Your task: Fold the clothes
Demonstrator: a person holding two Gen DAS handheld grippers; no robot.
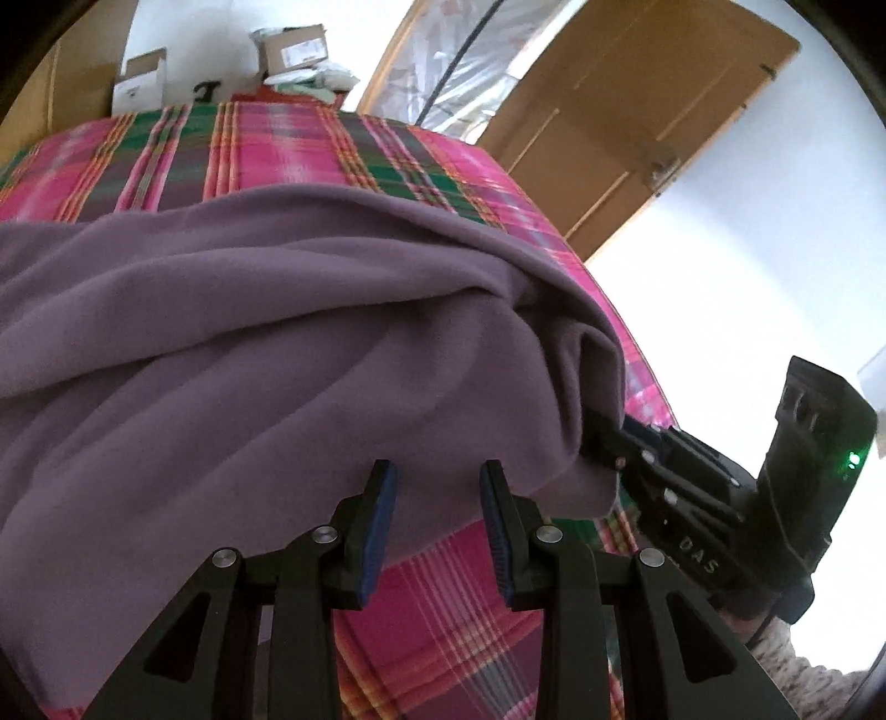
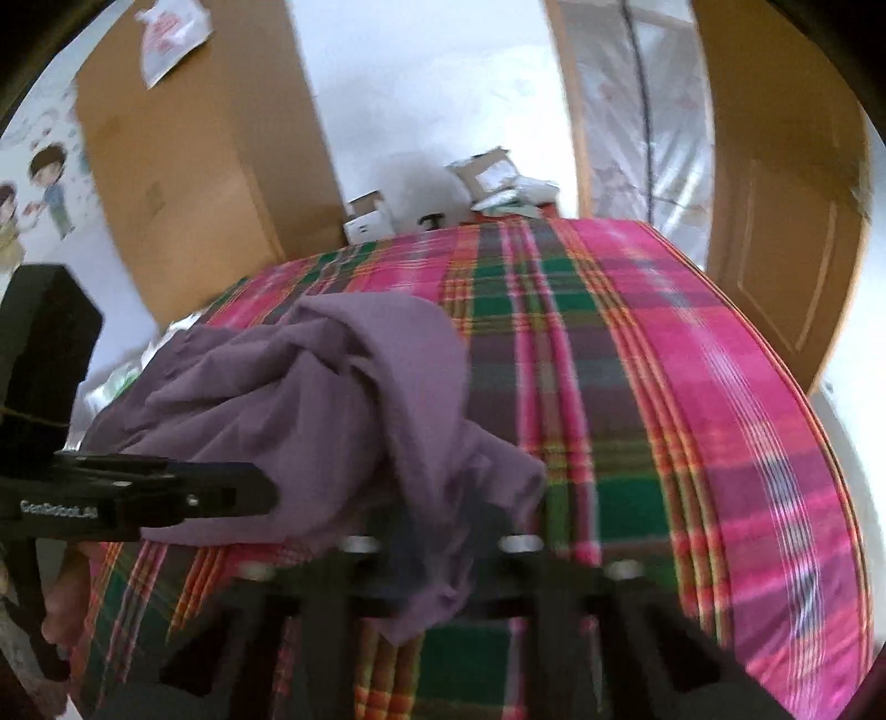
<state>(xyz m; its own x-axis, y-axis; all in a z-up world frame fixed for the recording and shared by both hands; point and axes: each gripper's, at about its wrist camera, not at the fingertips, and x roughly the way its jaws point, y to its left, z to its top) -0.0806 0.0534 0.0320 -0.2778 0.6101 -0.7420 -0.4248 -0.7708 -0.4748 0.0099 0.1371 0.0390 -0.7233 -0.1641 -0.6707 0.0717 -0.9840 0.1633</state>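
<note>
A purple garment [image 1: 266, 343] lies bunched on a bed with a pink and green plaid cover [image 1: 288, 149]. My left gripper [image 1: 438, 498] is open, its blue pads [image 1: 381, 501] at the garment's near edge, with cloth showing in the gap. To its right, my right gripper [image 1: 606, 443] is shut on a gathered corner of the garment. The right wrist view is blurred. There the purple garment [image 2: 332, 399] hangs over and between the right gripper's fingers [image 2: 437, 554], hiding the tips. The left gripper [image 2: 260, 493] reaches in from the left, side-on against the cloth.
Cardboard boxes [image 1: 293, 50] and bags are piled beyond the far end of the bed. A wooden door [image 1: 637, 127] stands open at the right, and a tall brown box [image 2: 194, 166] rises at the left. A hand [image 2: 61, 598] holds the left gripper's handle.
</note>
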